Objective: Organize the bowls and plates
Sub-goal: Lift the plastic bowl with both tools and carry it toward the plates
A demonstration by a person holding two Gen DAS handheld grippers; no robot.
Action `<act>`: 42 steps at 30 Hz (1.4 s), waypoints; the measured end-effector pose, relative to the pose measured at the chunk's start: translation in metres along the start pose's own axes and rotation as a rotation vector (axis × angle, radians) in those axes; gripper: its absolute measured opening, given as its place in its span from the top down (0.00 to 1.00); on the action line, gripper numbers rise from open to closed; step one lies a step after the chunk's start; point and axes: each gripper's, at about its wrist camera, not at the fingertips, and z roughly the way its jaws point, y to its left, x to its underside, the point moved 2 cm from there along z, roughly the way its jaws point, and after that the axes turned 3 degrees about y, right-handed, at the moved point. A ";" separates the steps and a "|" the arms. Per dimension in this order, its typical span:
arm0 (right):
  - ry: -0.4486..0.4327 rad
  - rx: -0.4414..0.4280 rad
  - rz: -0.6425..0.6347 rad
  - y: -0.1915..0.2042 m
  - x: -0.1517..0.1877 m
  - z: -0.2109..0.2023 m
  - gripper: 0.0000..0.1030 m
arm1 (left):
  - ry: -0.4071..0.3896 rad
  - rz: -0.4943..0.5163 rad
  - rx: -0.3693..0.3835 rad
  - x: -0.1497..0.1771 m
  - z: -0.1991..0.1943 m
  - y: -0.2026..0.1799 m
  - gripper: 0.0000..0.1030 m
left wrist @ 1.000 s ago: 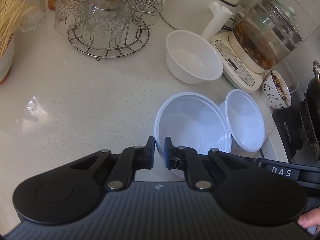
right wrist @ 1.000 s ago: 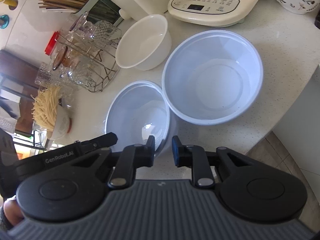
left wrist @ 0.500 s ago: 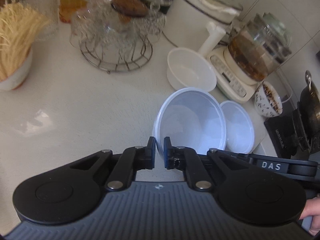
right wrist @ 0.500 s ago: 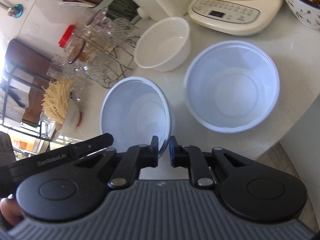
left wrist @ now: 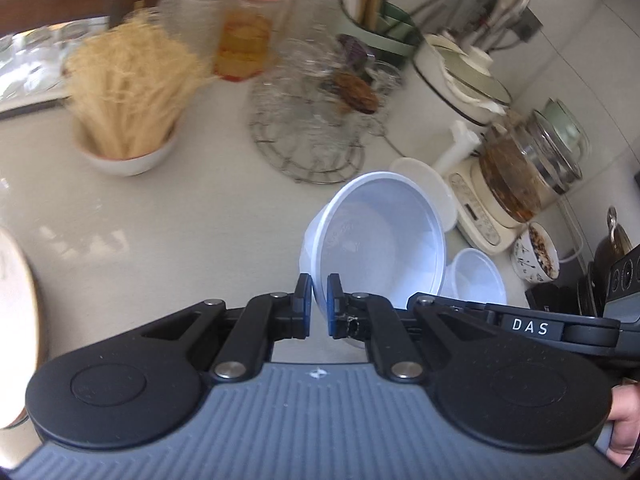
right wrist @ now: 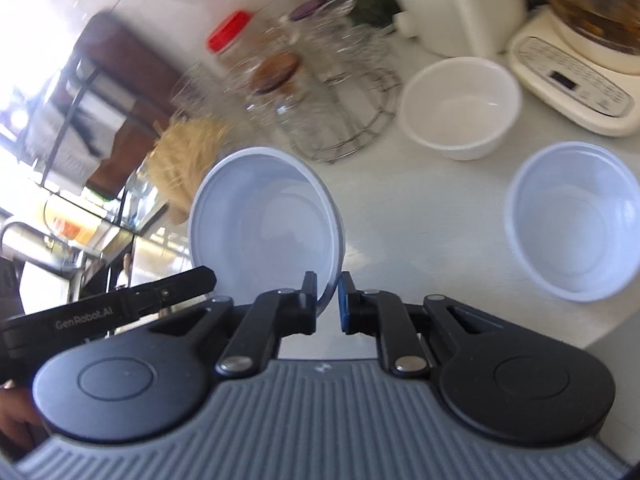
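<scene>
Left claw (left wrist: 319,298) clamped on the near rim of a translucent plastic bowl (left wrist: 384,240), lifted off the pale bench (left wrist: 160,220) and tilted with its mouth toward the camera. Right claw (right wrist: 328,300) pinching the rim of the same bowl (right wrist: 266,224) from the opposite side; rim visibly between both pairs of pads. 2nd plastic bowl (right wrist: 572,220) upright on the bench, well apart to the right in the right wrist view, empty. White bowl (right wrist: 460,108) beyond it, beside a cream kettle base (right wrist: 572,80). Wire rack of glasses (left wrist: 308,132) farther back, blurred. Bowl of dry noodles (left wrist: 128,92) at far left. Red-lidded jar (left wrist: 248,28) behind the rack. Patterned bowl (left wrist: 536,254) at the right edge.
</scene>
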 end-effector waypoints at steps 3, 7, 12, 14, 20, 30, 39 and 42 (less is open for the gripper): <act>0.029 -0.012 -0.033 0.015 0.002 0.009 0.87 | -0.002 -0.028 -0.016 0.007 -0.009 0.020 0.91; 0.081 -0.033 -0.046 0.031 0.013 0.026 0.87 | 0.002 -0.050 -0.039 0.020 -0.018 0.045 0.91; 0.145 -0.023 -0.068 0.050 0.030 0.053 0.87 | 0.036 -0.081 -0.056 0.037 -0.013 0.079 0.92; 0.173 -0.004 -0.063 0.053 0.037 0.066 0.87 | 0.051 -0.074 -0.056 0.042 -0.007 0.088 0.92; 0.198 0.050 -0.067 0.062 0.047 0.084 0.87 | 0.072 -0.075 -0.037 0.052 0.001 0.111 0.92; 0.199 0.087 -0.047 0.073 0.054 0.094 0.87 | 0.092 -0.081 -0.012 0.049 0.005 0.126 0.91; 0.197 0.094 -0.019 0.073 0.051 0.093 0.85 | 0.099 -0.078 0.001 0.047 0.008 0.130 0.90; 0.195 0.100 -0.011 0.073 0.049 0.093 0.85 | 0.096 -0.077 0.000 0.047 0.007 0.131 0.90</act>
